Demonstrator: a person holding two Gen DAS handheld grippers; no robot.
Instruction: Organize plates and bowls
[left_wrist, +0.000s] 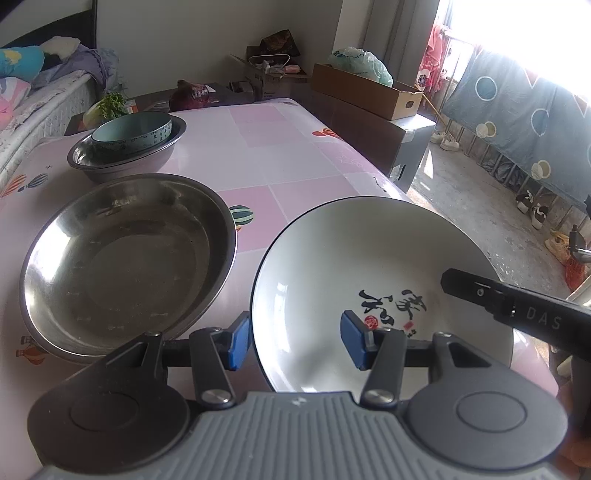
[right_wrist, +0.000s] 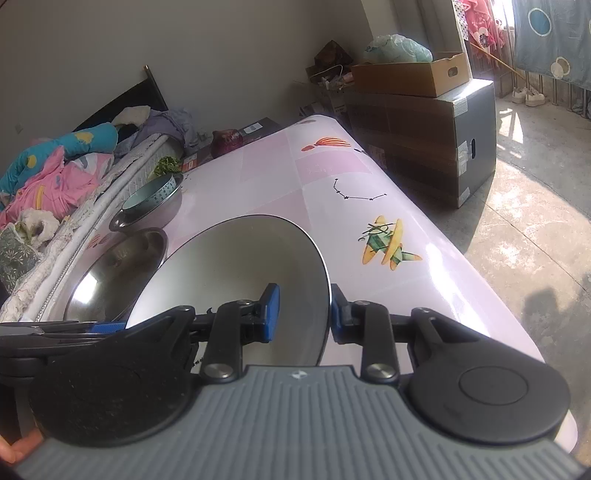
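While both jaw pairs stand released, we straddle the white plate (left_wrist: 369, 266) rim with our left gripper (left_wrist: 295, 341) and right gripper (right_wrist: 304, 314). One pad sits inside each rim, one outside.

White plate (left_wrist: 369, 266): dark rim, black calligraphy plus small red seal marks inside. Big steel basin (left_wrist: 125, 262): bare grey metal, same for the smaller basin (left_wrist: 92, 162). Bowl (left_wrist: 133, 133) in it: pale teal with a dark patterned band outside. Tablecloth (left_wrist: 288, 155): pink and pale checks, printed balloons, watermelon, constellation. Gripper pads (left_wrist: 238, 343): blue; bodies black and grey.
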